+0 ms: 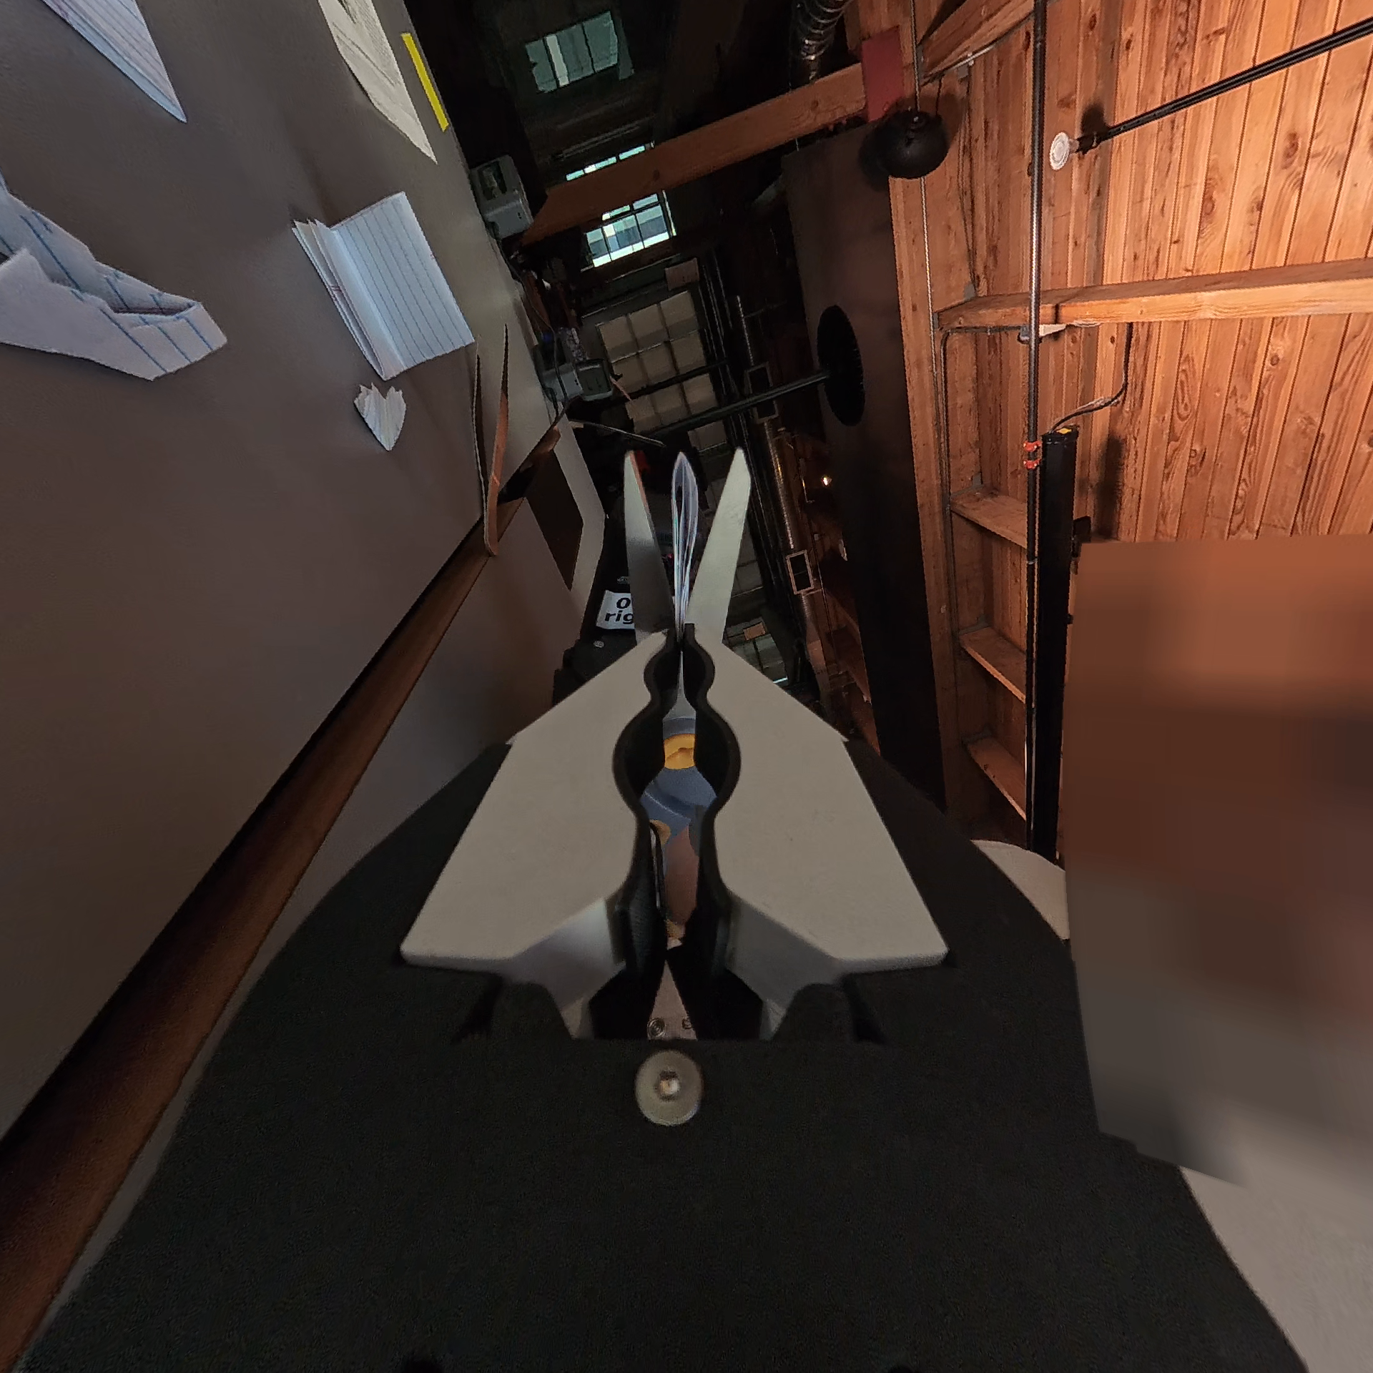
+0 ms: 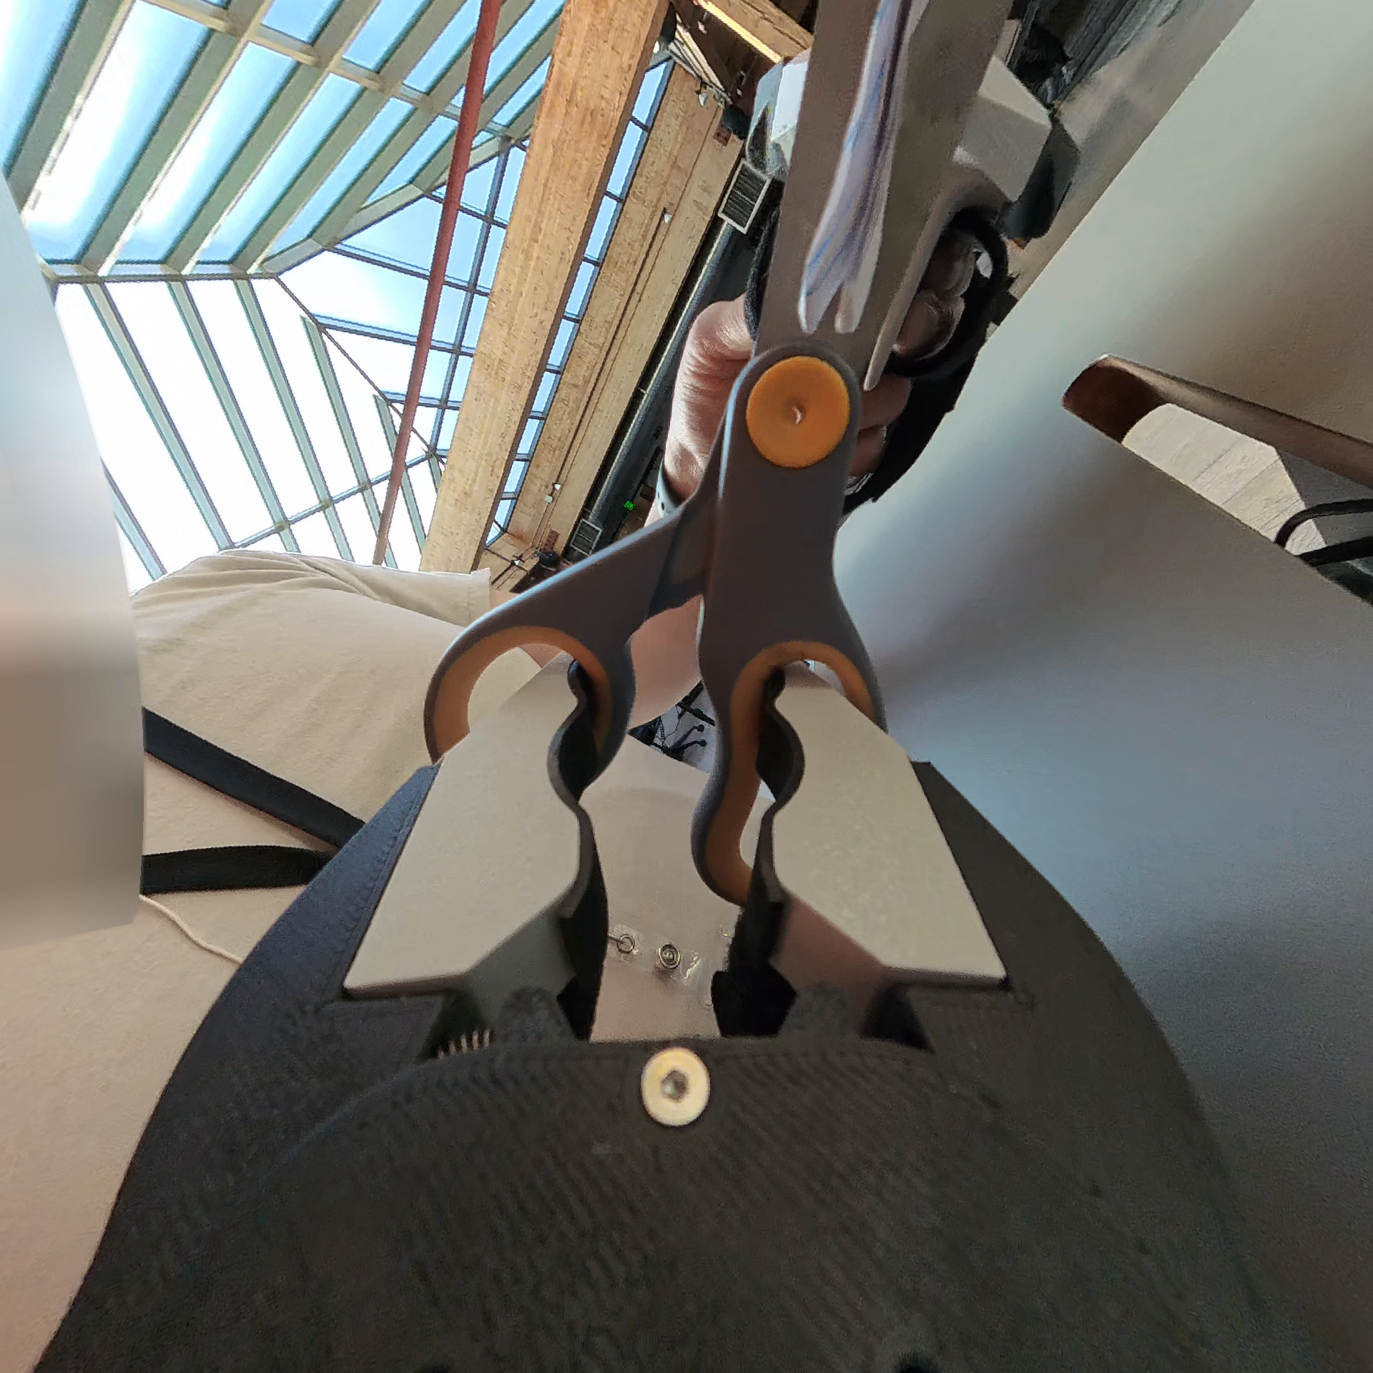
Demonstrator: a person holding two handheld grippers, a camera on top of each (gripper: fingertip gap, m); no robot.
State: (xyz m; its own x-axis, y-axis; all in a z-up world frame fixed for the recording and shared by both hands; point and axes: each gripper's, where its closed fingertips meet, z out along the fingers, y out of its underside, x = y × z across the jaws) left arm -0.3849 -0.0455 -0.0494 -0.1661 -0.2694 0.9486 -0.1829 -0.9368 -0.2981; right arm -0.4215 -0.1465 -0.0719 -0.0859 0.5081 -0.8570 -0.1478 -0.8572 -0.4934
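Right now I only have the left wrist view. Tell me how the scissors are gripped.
Observer: The right hand-held gripper has one finger inside each handle loop of the scissors.
Operator: Report the handles.
Observer: The handles are spread apart, with the gripper open between them.
Operator: Give me the paper's depth.
Observer: The lined paper ends just short of the orange pivot.

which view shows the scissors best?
Right wrist view: the scissors show handles, orange pivot and blade roots, with the right gripper fingers in the loops. Left wrist view shows only the open blades edge-on around folded paper clamped by the left gripper.
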